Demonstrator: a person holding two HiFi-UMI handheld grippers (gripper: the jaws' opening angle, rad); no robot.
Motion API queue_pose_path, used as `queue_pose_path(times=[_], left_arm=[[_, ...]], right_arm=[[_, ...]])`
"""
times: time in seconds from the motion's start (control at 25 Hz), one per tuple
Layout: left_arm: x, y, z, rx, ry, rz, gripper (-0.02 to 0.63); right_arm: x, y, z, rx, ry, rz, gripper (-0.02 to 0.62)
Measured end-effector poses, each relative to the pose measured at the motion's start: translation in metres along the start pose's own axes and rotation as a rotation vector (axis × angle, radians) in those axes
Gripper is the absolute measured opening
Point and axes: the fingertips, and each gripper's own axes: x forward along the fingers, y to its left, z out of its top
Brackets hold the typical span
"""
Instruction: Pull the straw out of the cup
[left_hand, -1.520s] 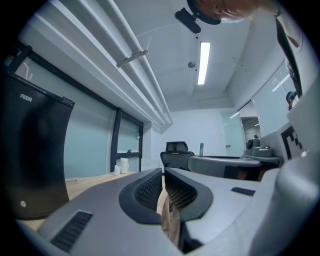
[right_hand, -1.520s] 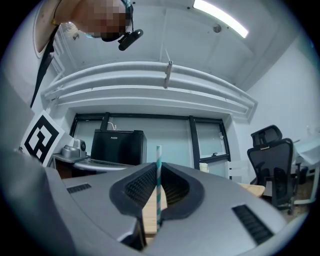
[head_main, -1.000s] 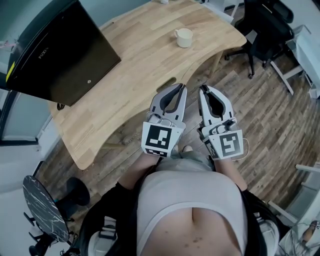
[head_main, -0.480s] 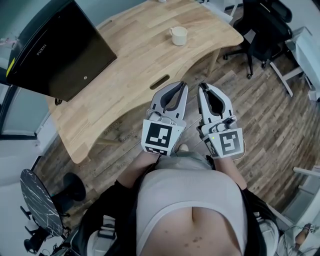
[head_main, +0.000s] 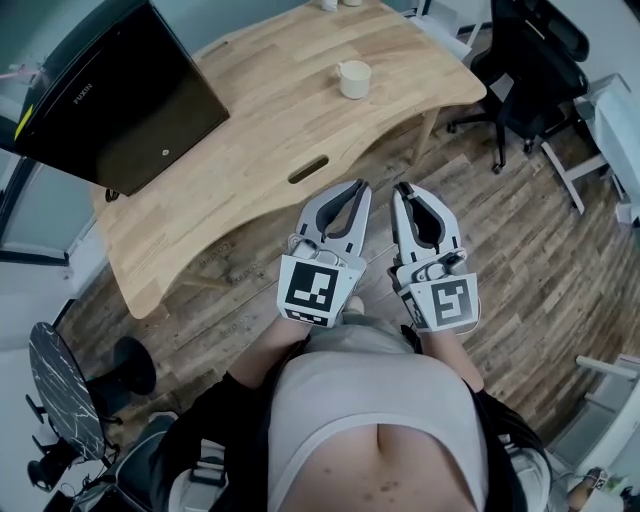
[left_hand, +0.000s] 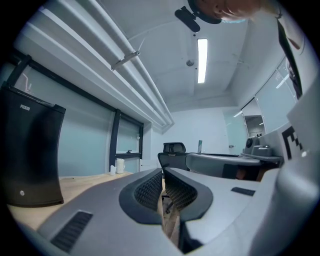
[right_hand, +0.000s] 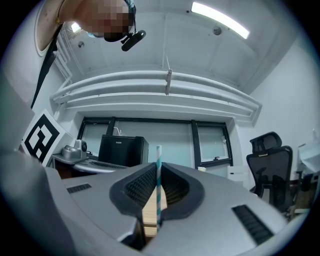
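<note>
Underfoot, filling the head view from 3 to 8 o'clock, runs a plank floor (head_main: 520, 230). On it, from 9 round to 1 o'clock, stands a curved wooden tabletop (head_main: 270, 120). A large black cabinet (head_main: 110, 100) sits on the tabletop's end at 10 o'clock, and a black office chair (head_main: 530, 60) stands on the floor at 2 o'clock, just beyond the tabletop's far corner. The person stands off the tabletop's near edge, holding both grippers side by side at the centre of the view, pointing toward 12 o'clock over the floor. The left gripper (head_main: 353, 188) has its jaws closed together, with nothing between them. The right gripper (head_main: 404, 190) has its jaws clamped on the straw. A white cup (head_main: 353, 79) with a handle rests on the tabletop at 12 o'clock, well apart from both grippers. The straw (right_hand: 158, 185), striped teal and white, stands upright between the right jaws, its top poking above them.
</note>
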Motion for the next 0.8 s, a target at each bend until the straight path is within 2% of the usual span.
queue_pose_path(times=[0.44, 0.64, 0.8], left_arm=[[-0.010, -0.019, -0.012, 0.006, 0.017, 0.034, 0.018], [-0.017, -0.022, -0.007, 0.019, 0.001, 0.022, 0.018], [-0.037, -0.018, -0.004, 0.026, -0.011, 0.016, 0.018]], right_arm=[[-0.015, 0.007, -0.011, 0.031, 0.004, 0.057, 0.043], [-0.018, 0.010, -0.006, 0.025, -0.007, 0.044, 0.043], [-0.024, 0.028, -0.002, 0.015, -0.015, 0.035, 0.043]])
